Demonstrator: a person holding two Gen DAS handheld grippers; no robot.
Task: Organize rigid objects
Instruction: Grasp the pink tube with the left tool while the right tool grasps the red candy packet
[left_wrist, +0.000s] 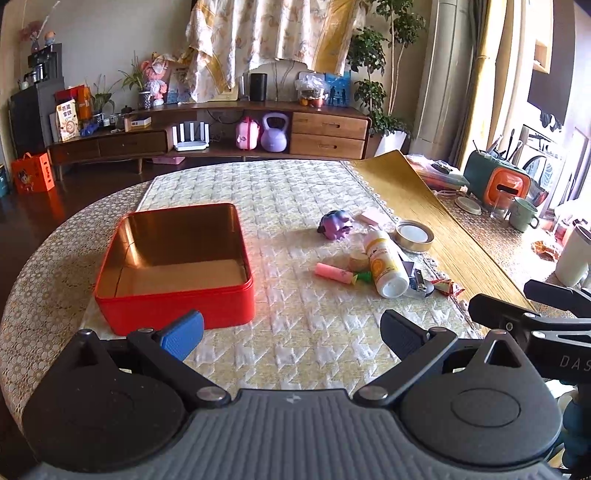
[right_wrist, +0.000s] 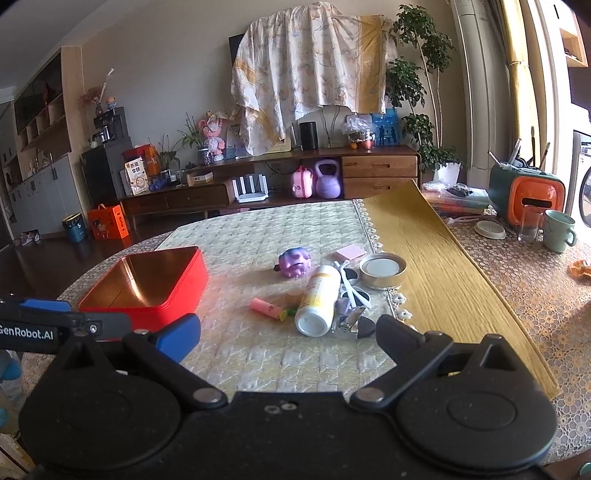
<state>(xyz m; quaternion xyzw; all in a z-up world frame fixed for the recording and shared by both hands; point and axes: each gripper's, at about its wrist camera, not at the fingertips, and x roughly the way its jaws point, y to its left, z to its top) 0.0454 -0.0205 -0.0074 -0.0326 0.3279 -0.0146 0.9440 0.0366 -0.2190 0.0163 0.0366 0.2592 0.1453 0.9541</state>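
Right wrist view shows the right gripper (right_wrist: 288, 338) and left gripper (left_wrist: 291, 332) both gaping and empty, the white bottle (right_wrist: 318, 301) lying amid clutter right of the empty red tin (right_wrist: 147, 295), so I'd grasp it across its middle, squarely.

bench (left_wrist: 48, 295): round, lace-patterned cover
centre: quilted cream mat (left_wrist: 295, 332)
right of frame: folded yellow mat (left_wrist: 424, 206)
far right: green mug (left_wrist: 522, 214), drinking glass (right_wrist: 530, 223)

Both wrist cams sit low over table (left_wrist: 295, 206), facing cabinet (right_wrist: 280, 173); 2 views share red tin (left_wrist: 173, 266).
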